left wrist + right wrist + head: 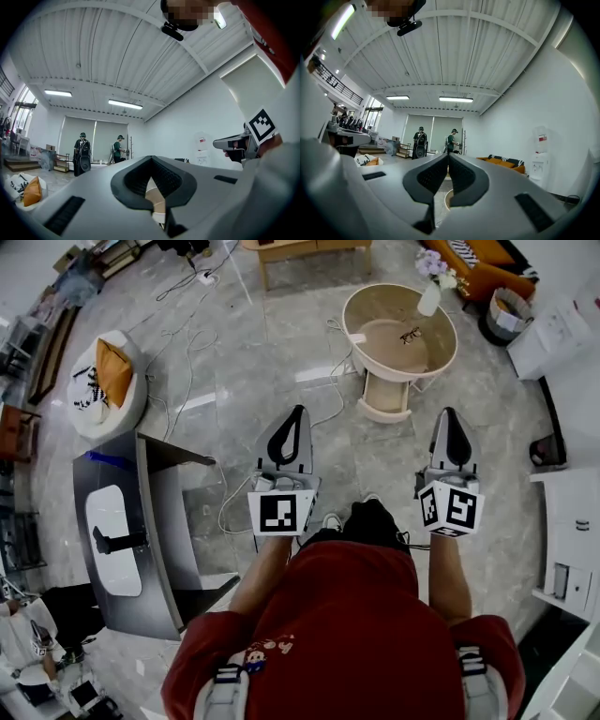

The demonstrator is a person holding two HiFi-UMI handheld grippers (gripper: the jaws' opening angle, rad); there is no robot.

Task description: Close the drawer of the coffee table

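The round beige coffee table (441,352) stands on the marble floor ahead of me, with a pair of glasses (411,334) and a vase of flowers (431,292) on it. Its drawer (384,397) sticks out below on the side nearest me. My left gripper (300,411) is held level over the floor, short of the drawer and left of it, jaws together and holding nothing. My right gripper (449,413) hangs short of the table's right side, also shut and holding nothing. Between the jaws of each gripper view only a beige sliver of the table (154,197) (449,199) shows.
A grey desk (155,549) stands at my left, beyond it a round white chair with an orange cushion (112,371). Cables (187,343) trail over the floor. White cabinets (572,521) line the right side. Two people (421,143) stand far across the room.
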